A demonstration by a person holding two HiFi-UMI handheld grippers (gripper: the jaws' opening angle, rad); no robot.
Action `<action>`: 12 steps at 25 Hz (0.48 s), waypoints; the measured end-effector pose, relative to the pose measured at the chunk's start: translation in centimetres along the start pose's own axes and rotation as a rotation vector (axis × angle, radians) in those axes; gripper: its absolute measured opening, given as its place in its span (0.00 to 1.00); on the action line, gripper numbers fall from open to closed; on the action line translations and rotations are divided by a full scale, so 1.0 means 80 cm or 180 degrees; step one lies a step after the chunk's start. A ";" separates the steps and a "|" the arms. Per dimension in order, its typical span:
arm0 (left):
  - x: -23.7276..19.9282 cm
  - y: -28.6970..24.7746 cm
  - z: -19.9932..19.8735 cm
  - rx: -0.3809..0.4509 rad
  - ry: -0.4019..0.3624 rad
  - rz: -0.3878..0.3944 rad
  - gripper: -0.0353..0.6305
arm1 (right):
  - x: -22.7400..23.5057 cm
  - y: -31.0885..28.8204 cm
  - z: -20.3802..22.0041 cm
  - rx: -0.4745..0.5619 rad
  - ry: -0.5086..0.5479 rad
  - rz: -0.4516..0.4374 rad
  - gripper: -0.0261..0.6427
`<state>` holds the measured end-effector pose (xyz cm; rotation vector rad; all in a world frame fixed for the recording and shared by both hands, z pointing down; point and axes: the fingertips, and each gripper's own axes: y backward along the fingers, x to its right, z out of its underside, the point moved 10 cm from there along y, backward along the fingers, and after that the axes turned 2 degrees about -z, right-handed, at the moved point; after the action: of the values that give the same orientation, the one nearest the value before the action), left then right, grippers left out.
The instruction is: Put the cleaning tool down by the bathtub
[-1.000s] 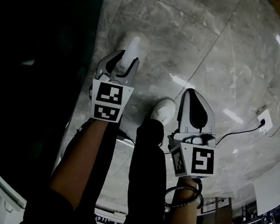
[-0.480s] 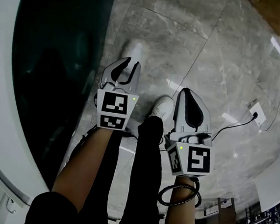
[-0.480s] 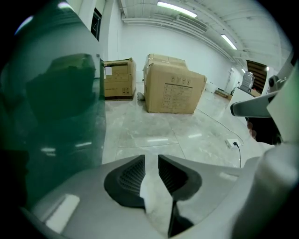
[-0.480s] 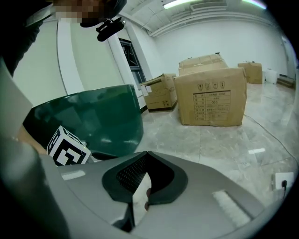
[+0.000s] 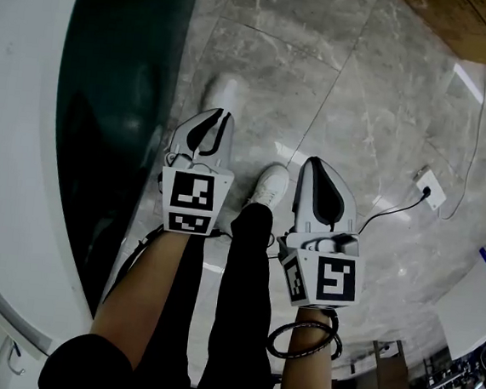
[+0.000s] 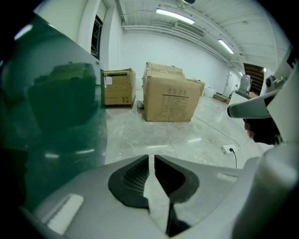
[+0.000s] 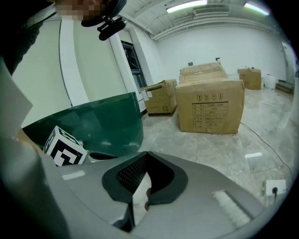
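Hanging side by side at centre frame, the left gripper [image 5: 219, 114] and the right gripper [image 5: 316, 164] each have their jaws pressed together on nothing. Grey marble floor [image 5: 363, 98] lies beneath them, and the green bathtub [image 5: 19, 125] fills the left edge.

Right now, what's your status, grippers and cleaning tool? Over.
Left gripper shut, empty. Right gripper shut, empty. Cleaning tool nowhere in view. Bathtub close on the left; shoes on the floor below the grippers. Over.
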<state>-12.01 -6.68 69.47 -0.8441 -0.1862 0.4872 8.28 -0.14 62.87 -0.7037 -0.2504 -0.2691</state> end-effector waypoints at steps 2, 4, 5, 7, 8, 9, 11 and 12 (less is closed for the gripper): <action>0.000 0.010 -0.011 0.0043 -0.0030 0.0016 0.10 | -0.006 0.005 -0.011 0.0050 -0.0022 0.0026 0.07; 0.000 0.021 -0.022 0.0098 -0.0014 0.0008 0.09 | -0.014 0.008 -0.021 0.0091 -0.0019 0.0019 0.07; 0.000 0.027 -0.027 0.0125 -0.0004 0.0004 0.08 | -0.018 0.009 -0.026 0.0105 -0.0007 0.0009 0.07; 0.000 0.035 -0.039 0.0182 -0.0011 0.0008 0.07 | -0.025 0.010 -0.037 0.0142 0.0021 -0.0007 0.07; 0.000 0.038 -0.046 0.0208 -0.0022 0.0009 0.07 | -0.029 0.009 -0.044 0.0167 0.0037 -0.0017 0.07; -0.002 0.042 -0.052 0.0229 -0.0025 0.0004 0.06 | -0.032 0.008 -0.050 0.0190 0.0056 -0.0031 0.07; -0.005 0.050 -0.060 0.0242 -0.0015 -0.0006 0.06 | -0.039 0.009 -0.060 0.0209 0.0108 -0.0062 0.07; -0.006 0.054 -0.063 0.0241 -0.0027 0.0001 0.06 | -0.041 0.011 -0.065 0.0205 0.0136 -0.0074 0.07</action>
<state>-12.13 -7.87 62.93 -0.7683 -0.1745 0.4954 6.17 -2.41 57.50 -0.6309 -0.2258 -0.2967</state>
